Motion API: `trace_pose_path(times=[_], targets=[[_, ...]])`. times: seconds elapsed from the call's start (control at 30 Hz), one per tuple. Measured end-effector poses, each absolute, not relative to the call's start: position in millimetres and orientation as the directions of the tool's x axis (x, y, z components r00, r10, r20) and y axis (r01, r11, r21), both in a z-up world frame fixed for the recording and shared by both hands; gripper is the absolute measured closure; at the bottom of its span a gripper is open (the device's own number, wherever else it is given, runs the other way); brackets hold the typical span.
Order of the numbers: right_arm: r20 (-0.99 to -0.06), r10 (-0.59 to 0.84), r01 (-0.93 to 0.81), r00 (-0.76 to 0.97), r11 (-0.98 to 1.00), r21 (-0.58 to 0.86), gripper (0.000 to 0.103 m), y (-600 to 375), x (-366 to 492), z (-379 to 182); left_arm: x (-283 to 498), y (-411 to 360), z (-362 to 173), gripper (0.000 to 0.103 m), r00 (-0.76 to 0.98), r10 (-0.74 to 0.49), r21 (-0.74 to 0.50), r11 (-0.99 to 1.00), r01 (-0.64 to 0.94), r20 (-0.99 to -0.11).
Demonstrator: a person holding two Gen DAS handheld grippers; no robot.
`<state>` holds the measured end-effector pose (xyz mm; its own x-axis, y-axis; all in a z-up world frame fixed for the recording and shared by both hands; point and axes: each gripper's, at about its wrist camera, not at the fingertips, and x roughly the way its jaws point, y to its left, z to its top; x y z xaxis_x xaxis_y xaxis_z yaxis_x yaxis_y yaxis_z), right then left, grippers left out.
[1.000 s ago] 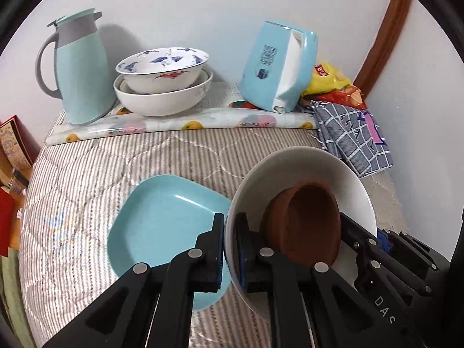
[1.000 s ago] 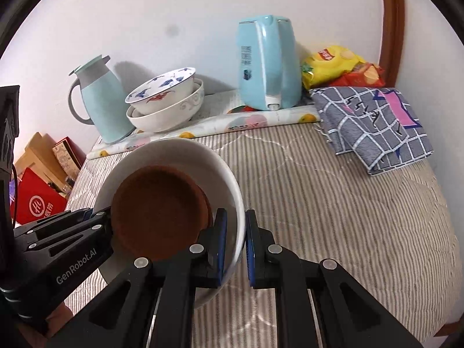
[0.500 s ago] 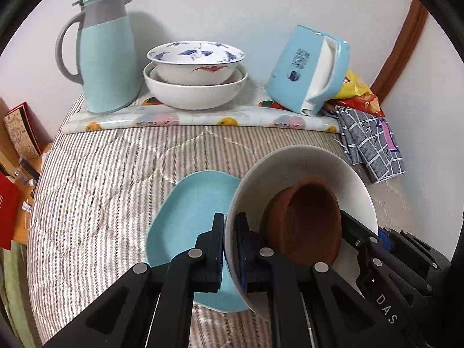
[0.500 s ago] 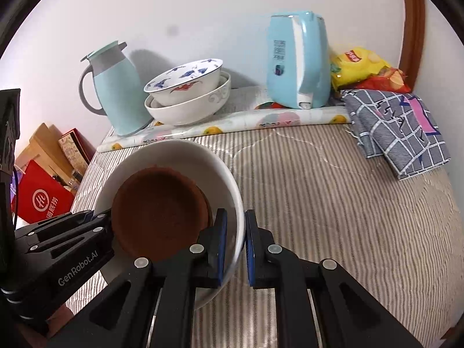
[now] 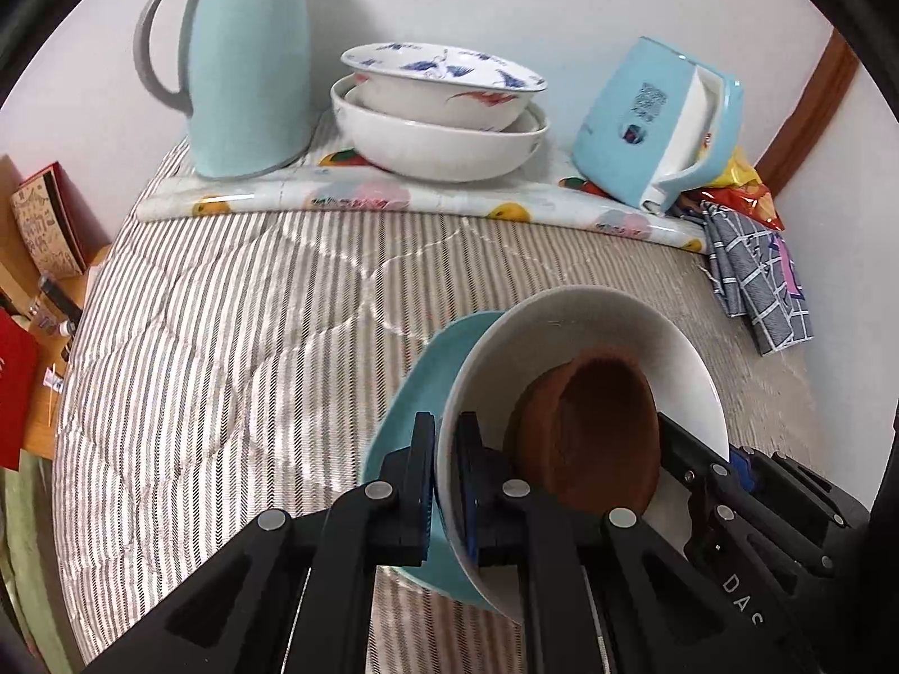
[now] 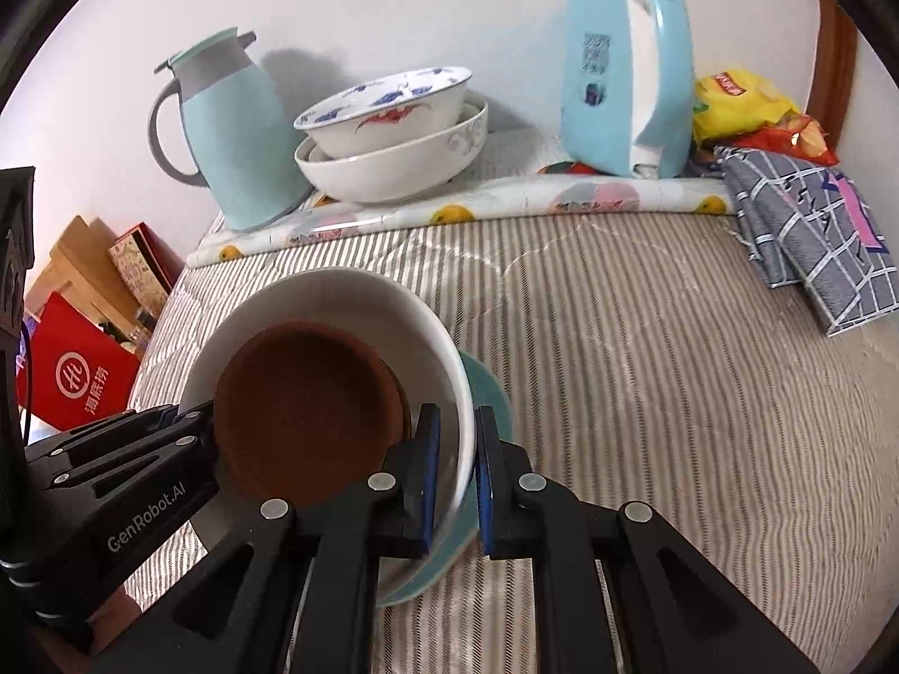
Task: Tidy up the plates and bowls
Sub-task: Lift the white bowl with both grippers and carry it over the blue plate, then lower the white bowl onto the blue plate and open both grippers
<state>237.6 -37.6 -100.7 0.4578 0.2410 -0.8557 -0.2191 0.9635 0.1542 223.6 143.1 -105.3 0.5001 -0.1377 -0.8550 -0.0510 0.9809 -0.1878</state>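
A white bowl (image 5: pixel 607 331) (image 6: pixel 337 297) with a brown bowl (image 5: pixel 601 427) (image 6: pixel 306 410) nested inside hangs between both grippers. My left gripper (image 5: pixel 444 483) is shut on the white bowl's left rim. On the opposite rim my right gripper (image 6: pixel 454 477) is shut as well. Directly under the bowl lies a light blue plate (image 5: pixel 413 393) (image 6: pixel 486 387) on the striped quilt, mostly covered by it. At the back, a painted bowl (image 5: pixel 444 84) (image 6: pixel 387 112) sits stacked in a larger white bowl (image 5: pixel 438 143) (image 6: pixel 393 165).
A light blue jug (image 5: pixel 247 73) (image 6: pixel 225 135) stands left of the stacked bowls, a blue kettle (image 5: pixel 657 123) (image 6: pixel 629 78) to their right, both on a fruit-print mat (image 5: pixel 393 196). A folded checked cloth (image 6: pixel 814 236) and snack bags (image 6: pixel 741 101) lie far right. Boxes (image 6: pixel 78 337) stand beyond the left edge.
Both grippers have carried the nested bowls forward and down, so the bowl now sits over the blue plate and hides most of it. The stacked bowls at the back look nearer.
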Motion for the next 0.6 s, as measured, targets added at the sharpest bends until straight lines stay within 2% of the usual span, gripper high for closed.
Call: trace_pose_path(times=[0.6], targets=[[-0.870, 0.258, -0.227, 0.419, 0.958, 0.174, 0.090, -30.0, 246.2, -127.0, 235.0, 151.3, -126.9, 0.094, 0.472, -0.153, -0.201, 0.978, -0.051, -0.868]])
